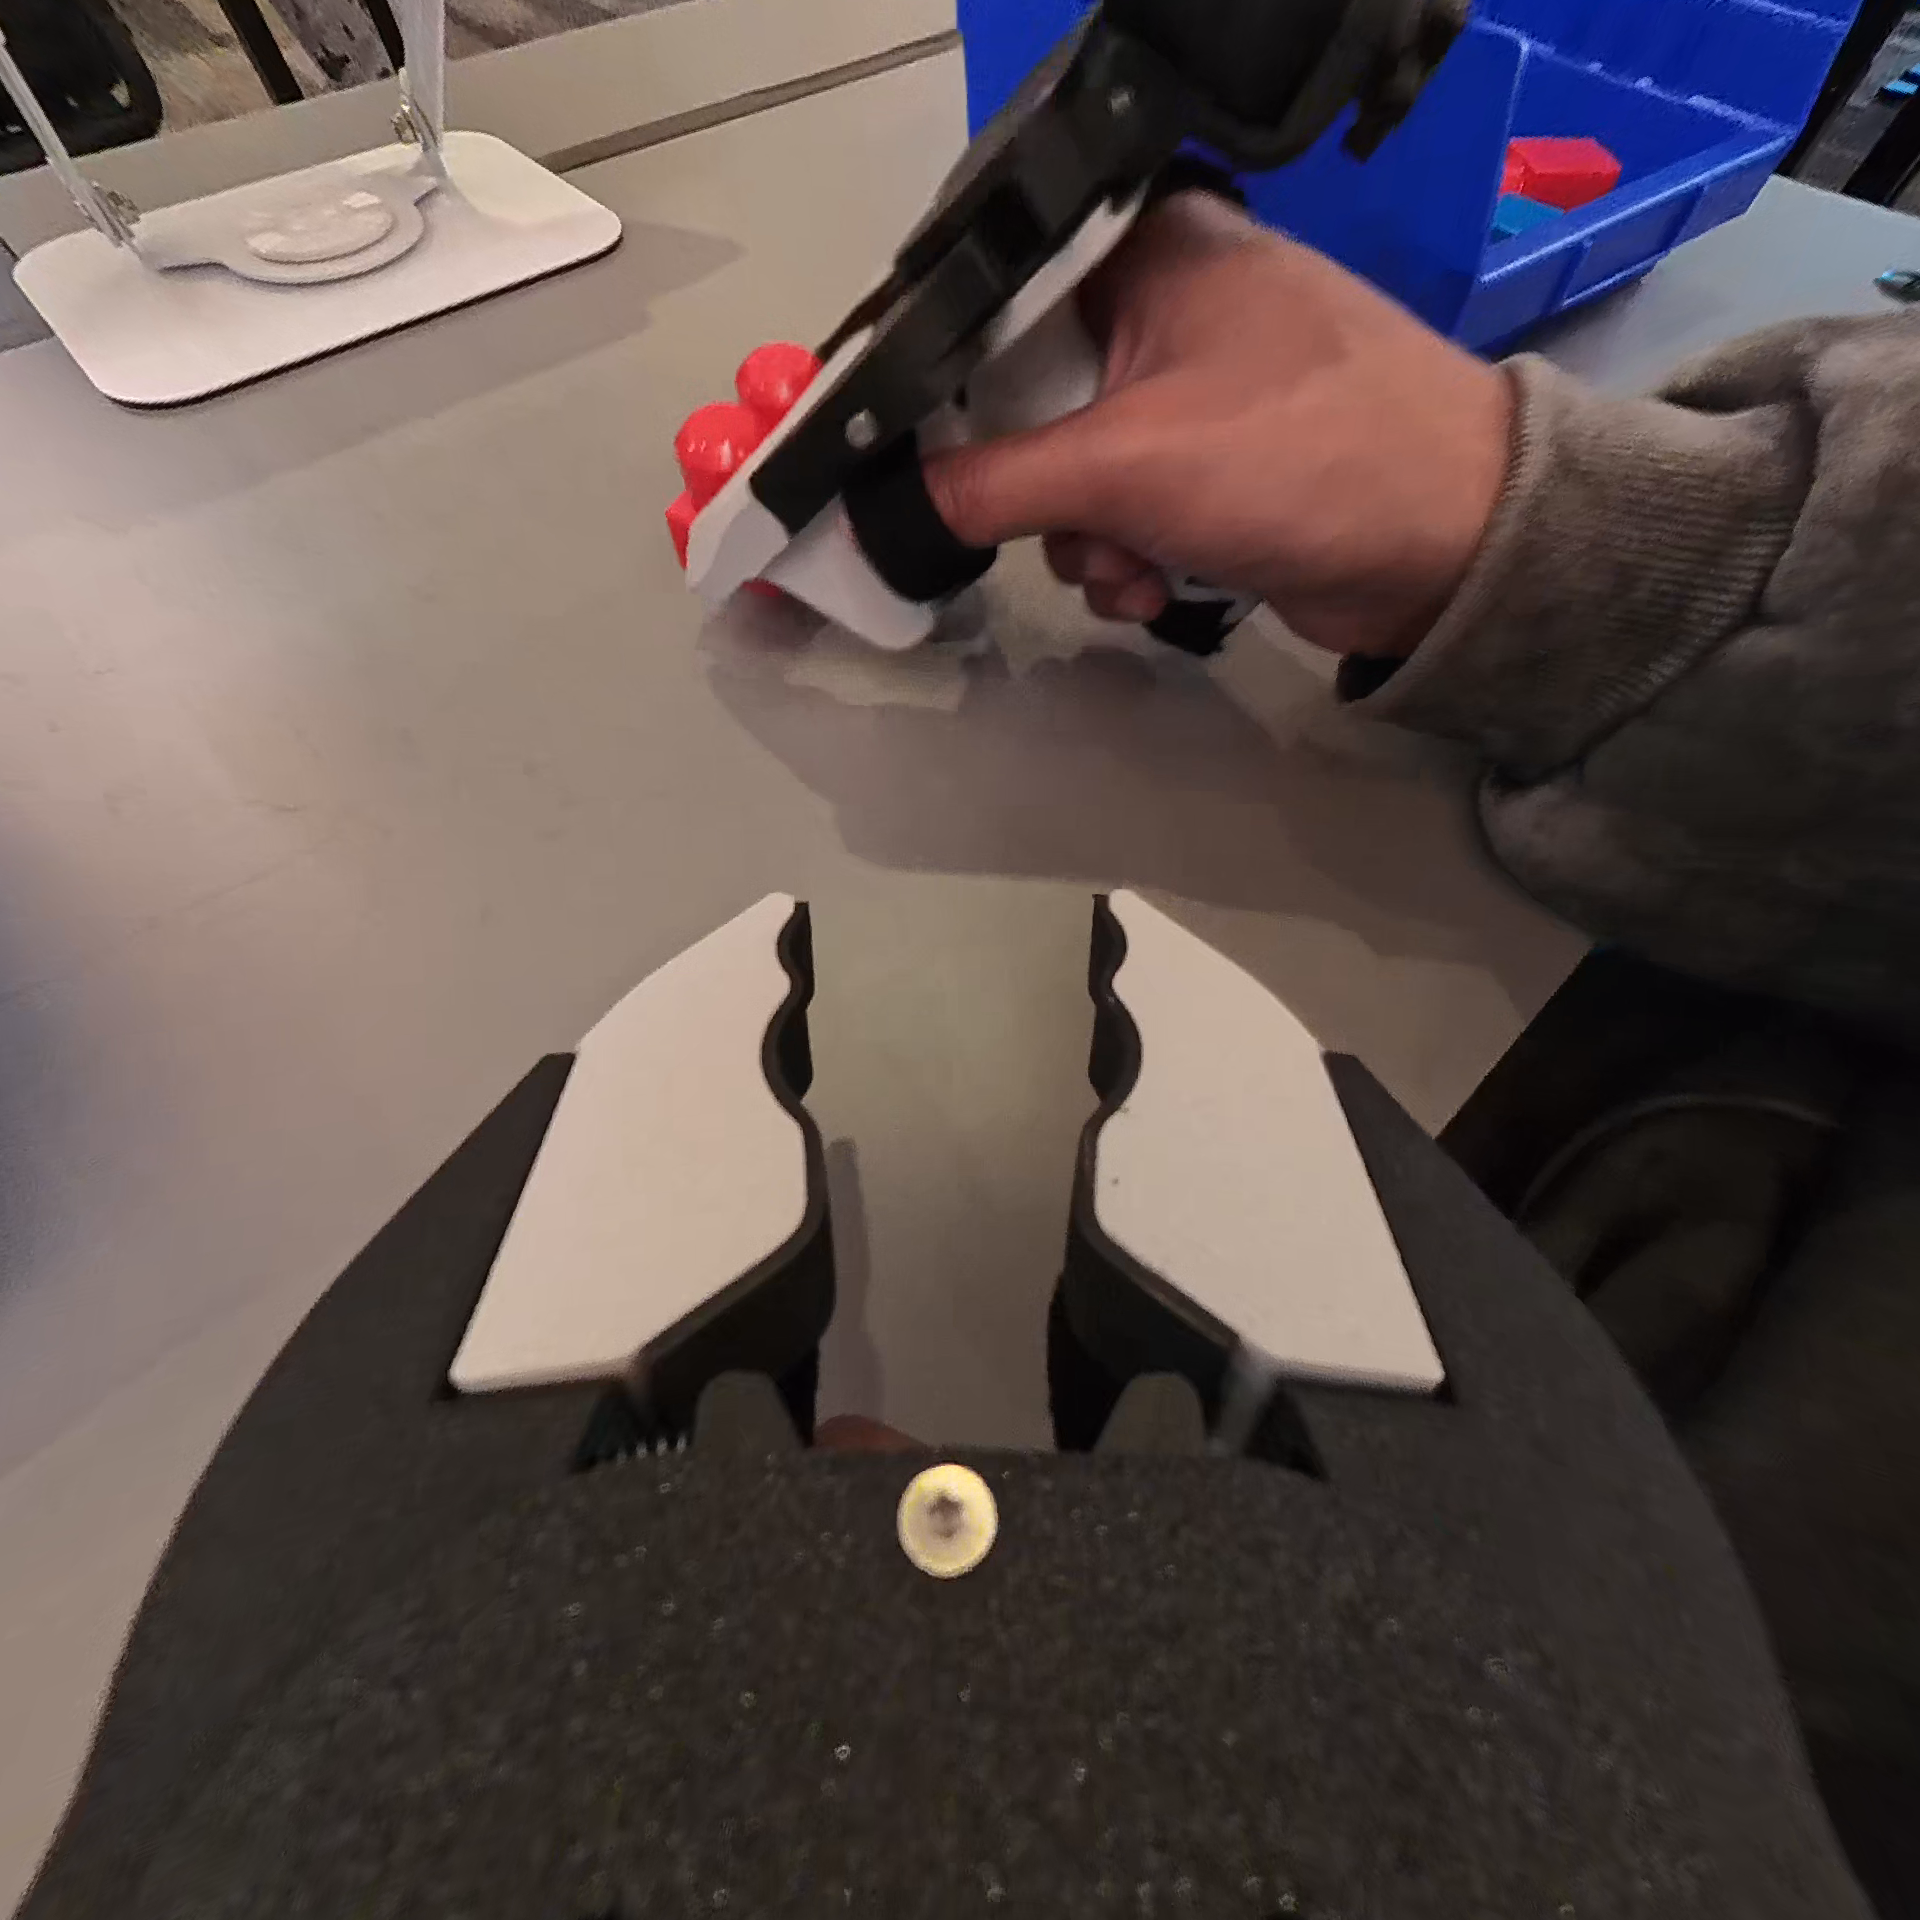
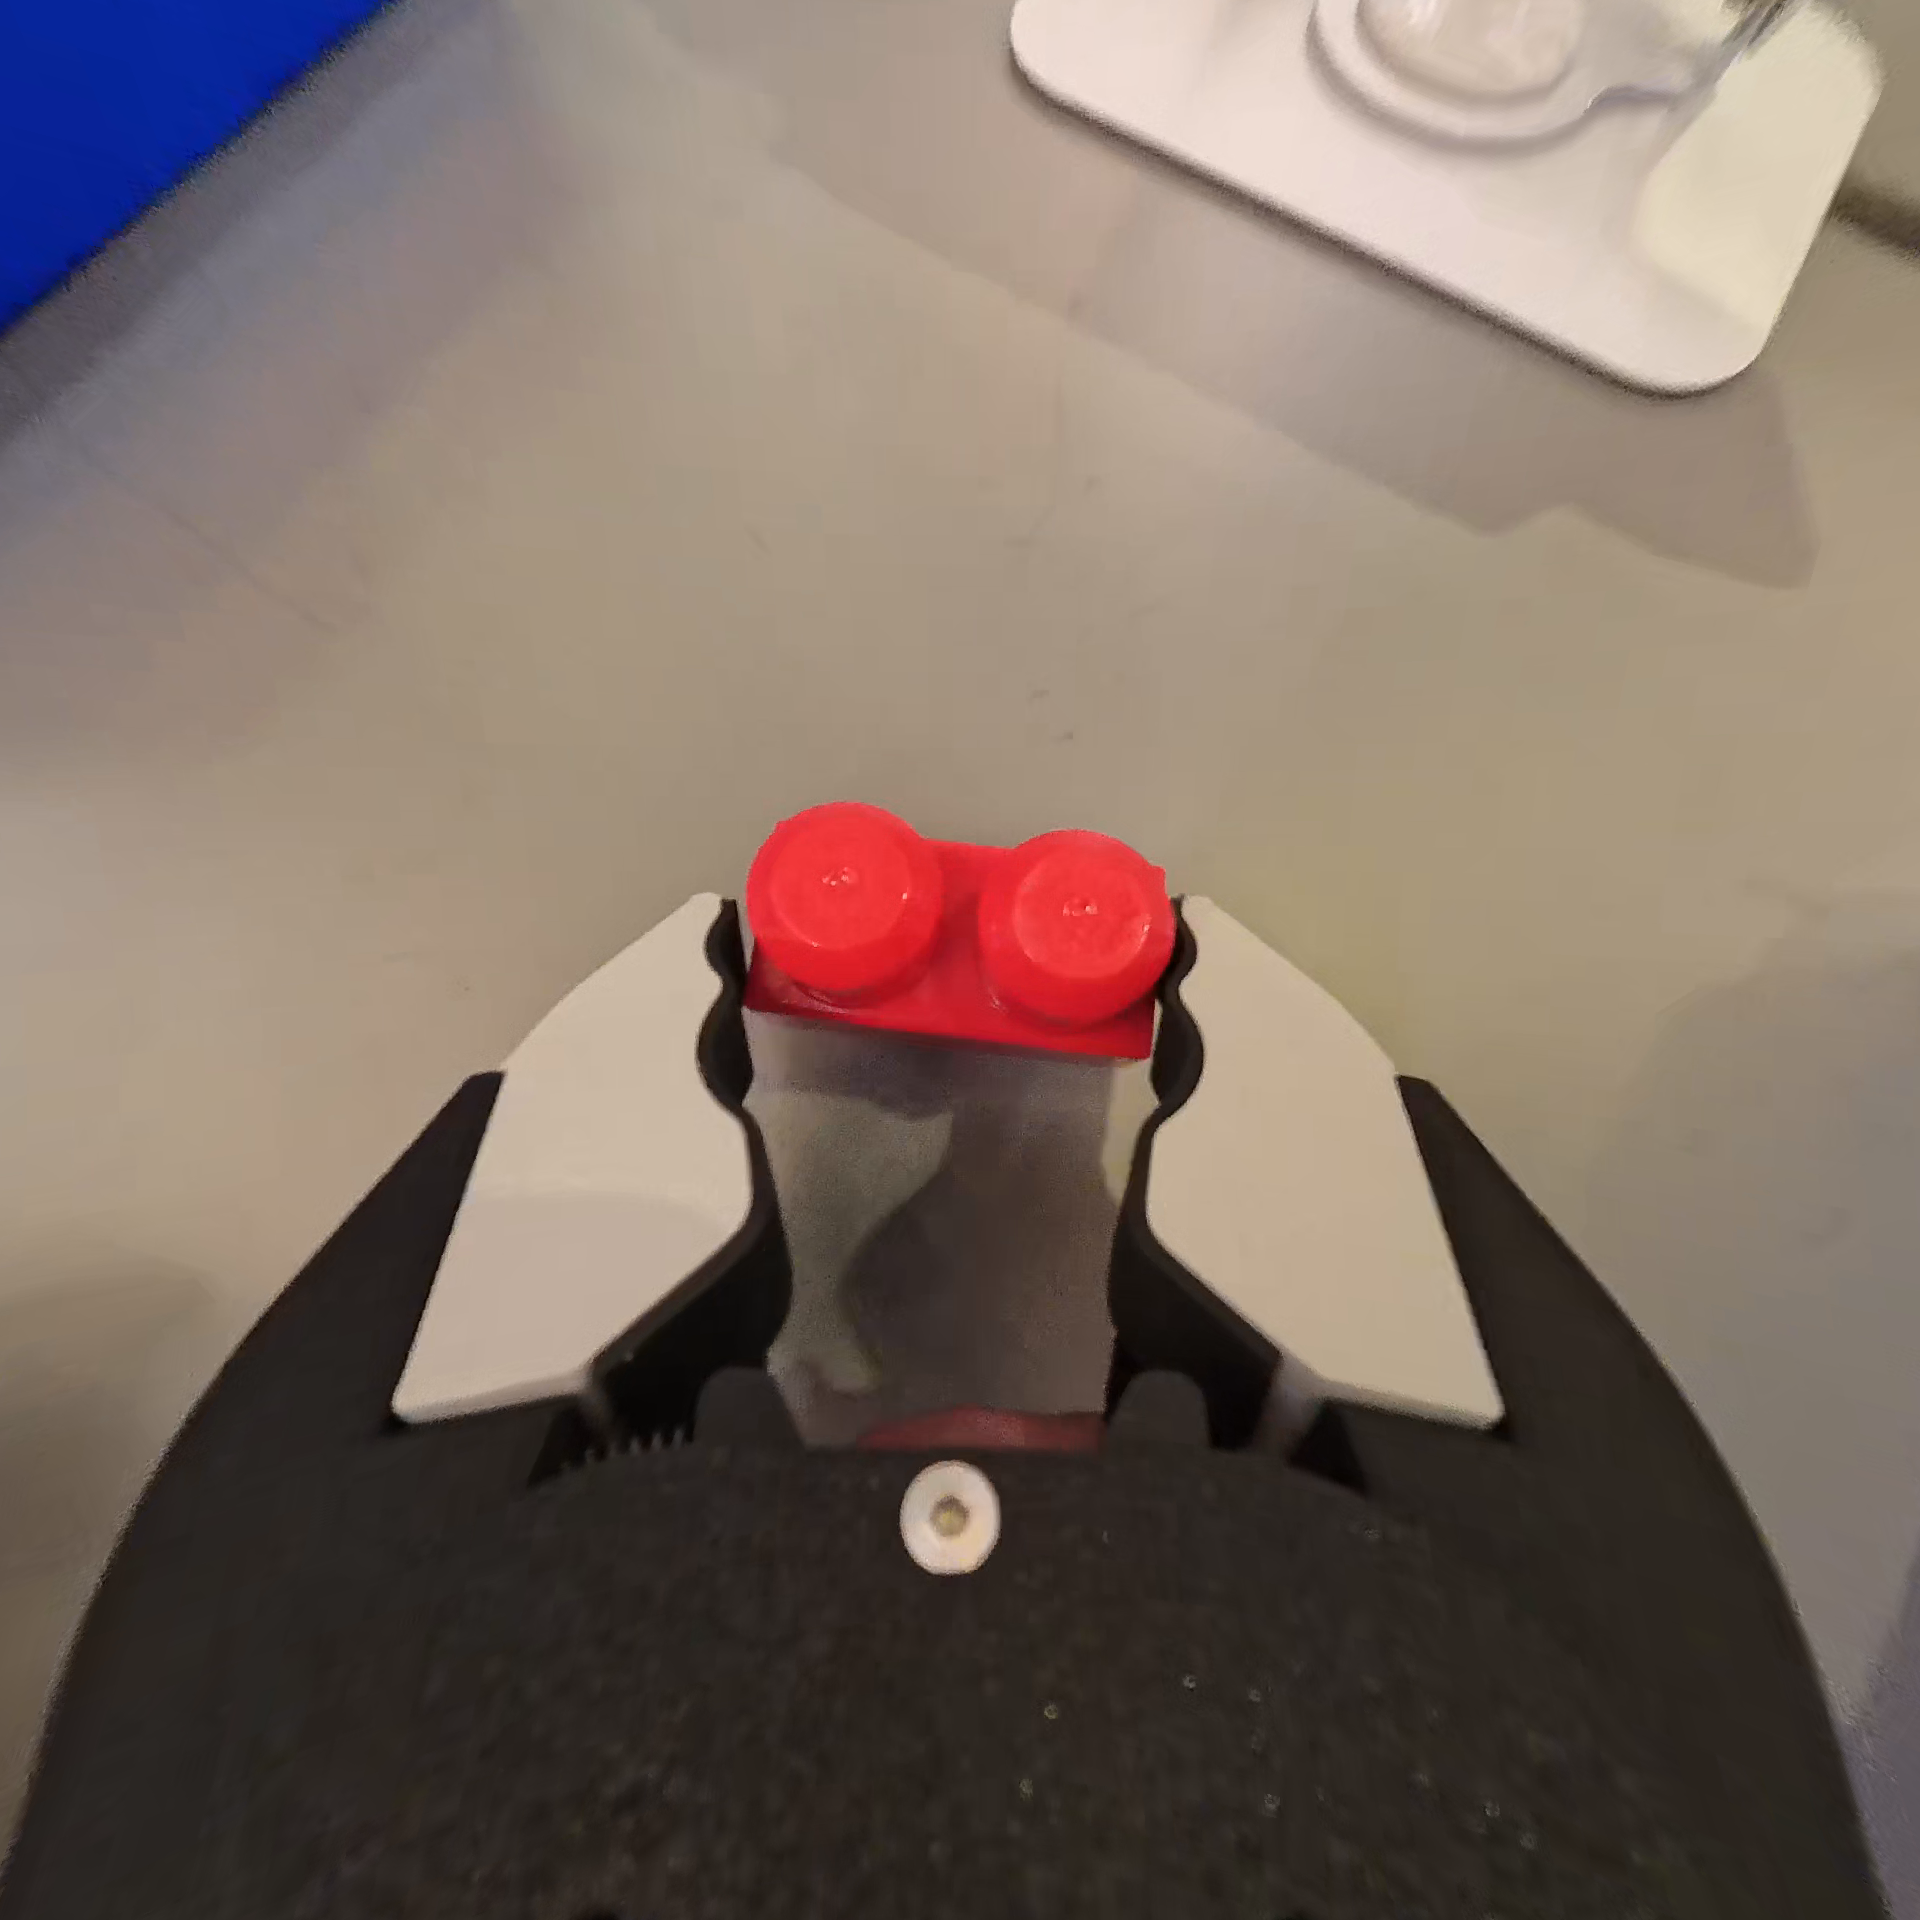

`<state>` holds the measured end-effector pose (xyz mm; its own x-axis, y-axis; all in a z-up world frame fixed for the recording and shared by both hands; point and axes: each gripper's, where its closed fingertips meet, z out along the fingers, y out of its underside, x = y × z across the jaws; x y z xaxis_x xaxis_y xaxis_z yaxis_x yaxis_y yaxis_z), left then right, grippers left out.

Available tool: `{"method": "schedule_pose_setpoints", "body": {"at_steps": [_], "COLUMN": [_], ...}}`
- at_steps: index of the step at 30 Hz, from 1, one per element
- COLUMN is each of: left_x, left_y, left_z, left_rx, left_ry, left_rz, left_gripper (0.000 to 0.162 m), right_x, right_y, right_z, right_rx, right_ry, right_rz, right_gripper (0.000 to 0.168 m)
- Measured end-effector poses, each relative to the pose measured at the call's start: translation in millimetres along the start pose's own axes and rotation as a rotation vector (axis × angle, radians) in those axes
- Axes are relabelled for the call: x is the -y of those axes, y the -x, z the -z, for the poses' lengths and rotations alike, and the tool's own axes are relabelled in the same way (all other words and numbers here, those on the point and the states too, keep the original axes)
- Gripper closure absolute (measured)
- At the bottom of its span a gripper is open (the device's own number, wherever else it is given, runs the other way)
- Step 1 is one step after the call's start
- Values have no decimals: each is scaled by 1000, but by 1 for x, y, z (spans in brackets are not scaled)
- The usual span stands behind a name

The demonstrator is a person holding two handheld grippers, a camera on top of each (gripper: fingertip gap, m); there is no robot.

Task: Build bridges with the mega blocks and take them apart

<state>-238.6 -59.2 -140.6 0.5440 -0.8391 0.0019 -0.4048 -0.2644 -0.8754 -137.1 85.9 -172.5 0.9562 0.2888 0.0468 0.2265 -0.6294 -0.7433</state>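
My right gripper [image 2: 951, 940] is shut on a red two-stud mega block [image 2: 951, 945], which sits between its fingertips at the grey table, studs up. The left wrist view shows the same right gripper [image 1: 800, 582] tilted down at the table with the red block [image 1: 727, 447] on its far side, a hand around its handle. My left gripper [image 1: 951, 914] is open and empty, hovering over bare table nearer the front edge, well short of the block.
A blue bin [image 1: 1558, 156] with red and blue blocks stands at the back right. A white stand base [image 1: 312, 270] sits at the back left; it also shows in the right wrist view [image 2: 1455, 187]. A grey sleeve [image 1: 1714, 644] crosses the right side.
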Motion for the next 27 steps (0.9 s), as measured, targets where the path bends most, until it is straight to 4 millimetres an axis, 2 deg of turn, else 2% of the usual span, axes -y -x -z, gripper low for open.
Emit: {"method": "schedule_pose_setpoints", "body": {"at_steps": [2, 4, 7, 8, 10, 13, 14, 16, 20, 22, 27], "left_x": [0, -2, -8, -10, -12, -13, -14, -16, -21, -23, -24], "left_y": [3, 3, 5, 5, 5, 5, 4, 4, 5, 6, 7], "left_z": [0, -1, -5, -6, -8, -9, -10, -11, -15, -15, -16], "left_rx": [11, 7, 17, 20, 20, 35, 35, 38, 58, 67, 69], "left_ry": [-1, 9, 38, 47, 58, 62, 65, 81, 102, 110, 118], "left_rz": [-3, 0, -5, -9, -18, -34, -40, -53, -78, -87, -85], "left_gripper": [112, 112, 112, 112, 112, 112, 113, 112, 112, 112, 112], "right_x": [10, 20, 28, 28, 16, -26, -45, -81, -131, -143, -166], "right_y": [-4, -17, -51, -69, -119, -200, -224, -256, -286, -294, -286], "right_z": [22, 54, 115, 137, 176, 215, 221, 225, 209, 201, 190], "right_rx": [-5, -32, -101, -145, -269, -398, -419, -420, -380, -388, -355], "right_ry": [-69, -141, -222, -247, -228, -85, -14, 111, 291, 343, 507], "right_rz": [28, 46, 75, 87, 86, -2, -64, -162, -280, -296, -264], "right_gripper": [92, 92, 92, 92, 92, 92, 92, 92, 92, 92, 92]}}
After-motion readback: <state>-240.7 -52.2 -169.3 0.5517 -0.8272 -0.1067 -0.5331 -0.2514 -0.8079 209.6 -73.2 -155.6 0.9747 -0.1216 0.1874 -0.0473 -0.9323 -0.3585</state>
